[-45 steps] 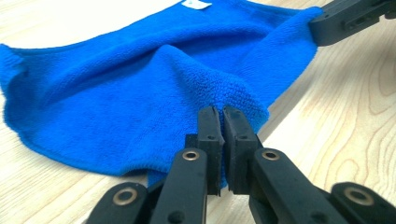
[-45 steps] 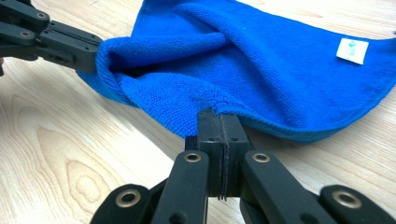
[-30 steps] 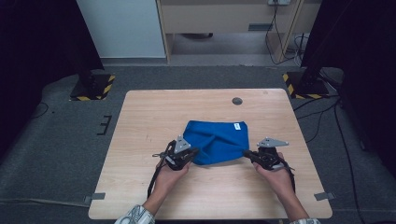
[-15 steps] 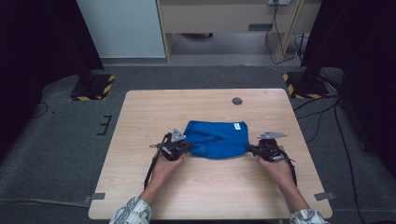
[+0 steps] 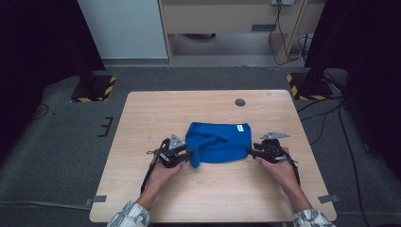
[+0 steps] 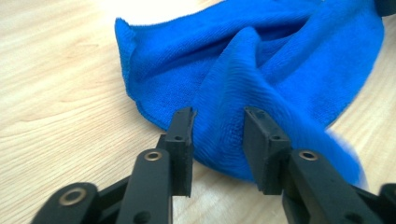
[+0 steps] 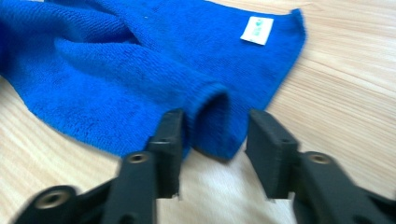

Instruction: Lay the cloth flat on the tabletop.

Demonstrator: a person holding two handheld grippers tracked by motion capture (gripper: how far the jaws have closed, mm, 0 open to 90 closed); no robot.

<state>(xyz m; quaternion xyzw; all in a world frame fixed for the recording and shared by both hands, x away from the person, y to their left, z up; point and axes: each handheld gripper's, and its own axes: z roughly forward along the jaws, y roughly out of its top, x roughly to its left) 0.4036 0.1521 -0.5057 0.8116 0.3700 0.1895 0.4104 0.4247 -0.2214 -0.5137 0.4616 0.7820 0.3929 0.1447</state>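
**Both grippers let go of the folded blue cloth**

A blue terry cloth (image 5: 218,143), folded over on itself, lies a little right of the middle of the pale wooden table (image 5: 142,118), nearer the person's edge than the far one. From above, the left gripper (image 5: 185,154) sits at the cloth's left end and the right gripper (image 5: 249,152) at its right end, each in a hand coming up from the near edge, patterned sleeves just showing. That high view also takes in a small dark round grommet (image 5: 240,102) in the tabletop beyond the cloth, and yellow-and-black striped stand bases on the grey floor, but it is too far off to show how the jaws stand.

The left gripper view settles it for that side: the black jaws have just been opening and stand apart, with a raised fold of cloth between them; the left pad (image 6: 183,135) looks to be just clear of the fabric, while the cloth lies against or just behind the right one.

The right gripper view shows the same at the other end: its jaws have just been opening too, a rolled corner of cloth sitting in the gap, the right-hand pad well clear. Here a small white label (image 7: 257,30) near the cloth's far corner reads clearly; from above it is only a pale speck.
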